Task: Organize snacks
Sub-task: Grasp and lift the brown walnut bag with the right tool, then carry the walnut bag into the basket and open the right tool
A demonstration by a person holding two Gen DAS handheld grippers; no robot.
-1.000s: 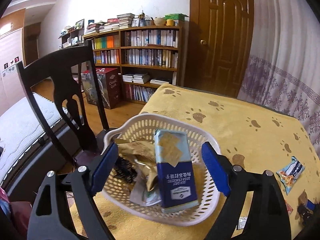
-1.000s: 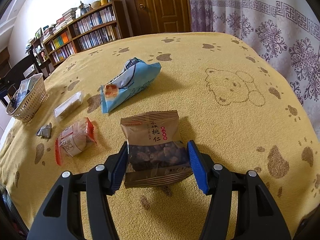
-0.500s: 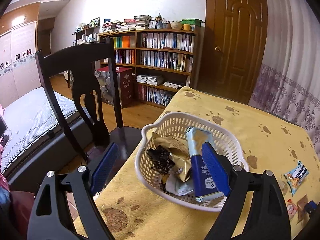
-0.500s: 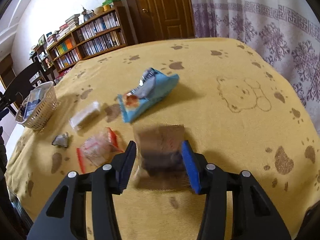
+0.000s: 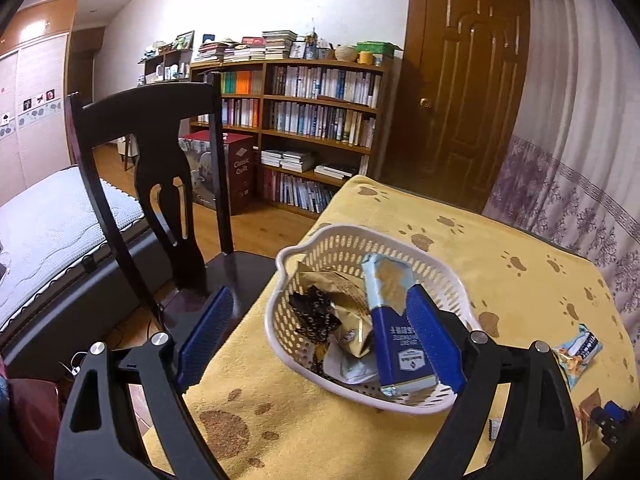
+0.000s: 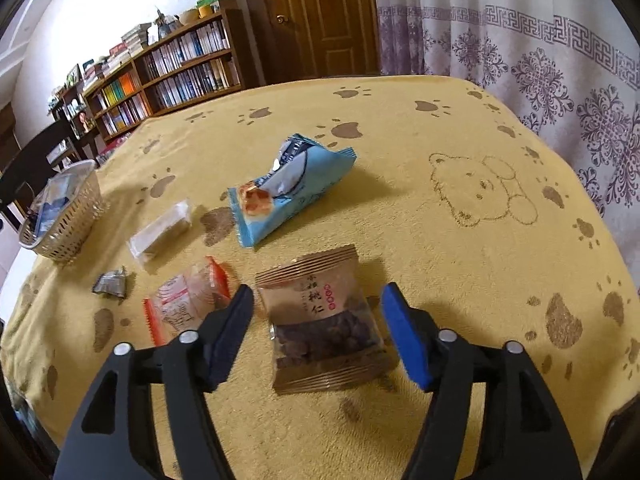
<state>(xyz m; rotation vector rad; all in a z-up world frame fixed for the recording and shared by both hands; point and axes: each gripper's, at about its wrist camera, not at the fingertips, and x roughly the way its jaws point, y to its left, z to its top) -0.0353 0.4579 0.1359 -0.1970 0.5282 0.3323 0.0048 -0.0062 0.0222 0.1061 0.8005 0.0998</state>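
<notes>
Evidently the right gripper (image 6: 316, 332) is spread wide, the brown walnut packet (image 6: 322, 322) lying flat between its fingers, untouched, likely lined up for a pinch. The left gripper (image 5: 316, 340) gapes empty, its right finger overlapping the white basket (image 5: 460, 292) holding a blue cracker pack (image 5: 394, 324). Other snacks dot the yellow paw-print tablecloth (image 6: 440, 240); bookshelves (image 5: 316, 120) stand beyond.

Each hand-held gripper (image 6: 316, 320) has black arms, silver screws and blue finger pads (image 5: 434, 334).
</notes>
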